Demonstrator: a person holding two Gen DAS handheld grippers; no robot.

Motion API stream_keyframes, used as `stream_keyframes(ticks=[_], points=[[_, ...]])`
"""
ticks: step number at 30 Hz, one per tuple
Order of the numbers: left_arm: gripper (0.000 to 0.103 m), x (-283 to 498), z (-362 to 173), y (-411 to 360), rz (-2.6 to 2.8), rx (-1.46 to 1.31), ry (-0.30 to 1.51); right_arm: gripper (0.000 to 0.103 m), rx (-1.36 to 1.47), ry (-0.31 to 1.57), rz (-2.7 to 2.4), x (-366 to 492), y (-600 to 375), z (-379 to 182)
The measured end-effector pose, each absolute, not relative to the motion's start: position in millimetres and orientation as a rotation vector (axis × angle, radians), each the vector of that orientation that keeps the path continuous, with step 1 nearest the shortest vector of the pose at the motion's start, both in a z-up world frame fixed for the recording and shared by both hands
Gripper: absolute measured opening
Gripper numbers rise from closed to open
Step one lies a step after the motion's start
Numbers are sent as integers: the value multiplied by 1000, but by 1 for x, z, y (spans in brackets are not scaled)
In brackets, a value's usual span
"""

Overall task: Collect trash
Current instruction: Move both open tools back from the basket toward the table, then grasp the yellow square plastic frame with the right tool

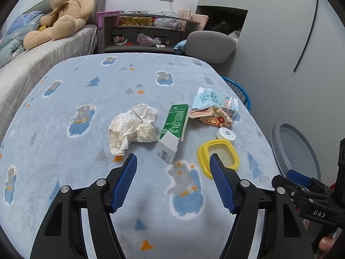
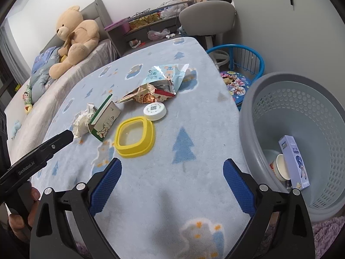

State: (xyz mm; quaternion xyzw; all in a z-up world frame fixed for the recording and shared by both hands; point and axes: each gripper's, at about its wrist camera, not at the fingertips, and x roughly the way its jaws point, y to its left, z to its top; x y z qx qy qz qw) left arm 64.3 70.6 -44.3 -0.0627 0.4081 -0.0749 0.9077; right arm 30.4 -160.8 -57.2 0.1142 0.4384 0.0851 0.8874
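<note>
A: On the blue blanket [image 1: 86,99], item by item: crumpled paper [image 1: 133,127], green-and-white carton [image 1: 172,129] lying on its side just beside it, two torn snack wrappers [image 1: 213,110] behind, a white round lid [image 1: 226,134] touching a yellow dish [image 1: 218,155].

B: And the grippers?

A: Left gripper [image 1: 173,183]: fingers spread, nothing between them, hovering short of the carton. Right gripper [image 2: 172,188]: fingers spread too, empty, over bare blanket near the grey basket [image 2: 254,112], which stands off the blanket's right edge. It already holds a purple box [image 2: 294,161] and what looks like a paper cup; the basket wall hides part of it.

B: Risks?

A: The carton's flap end is open, so a squeeze there may crush it or let it slip. The paper sits close enough to snag. The dish is low and wide, awkward to pinch, and nudging it would shove the lid along.
</note>
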Motion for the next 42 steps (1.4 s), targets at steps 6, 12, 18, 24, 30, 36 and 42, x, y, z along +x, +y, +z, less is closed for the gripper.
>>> stream_keyframes(ticks=[6,12,18,24,30,36,42], points=[[67,69,-49,82,-134,-133,843,93,221,921,186,41,-150,-59],[67,75,-54,92,-109,-143,854,93,204,941,205,52,-139,-65],[67,79,-57,100,-93,-148,859,93,173,950,227,67,-122,-68],[67,82,-62,106,-76,-154,874,93,144,978,230,81,-107,-75],[67,83,-63,107,-77,-152,877,93,122,1005,227,91,-94,-83],[67,84,-66,108,-67,-145,890,93,75,1001,209,99,-78,-84],[67,85,-67,111,-60,-147,893,86,12,1024,173,104,-66,-94]])
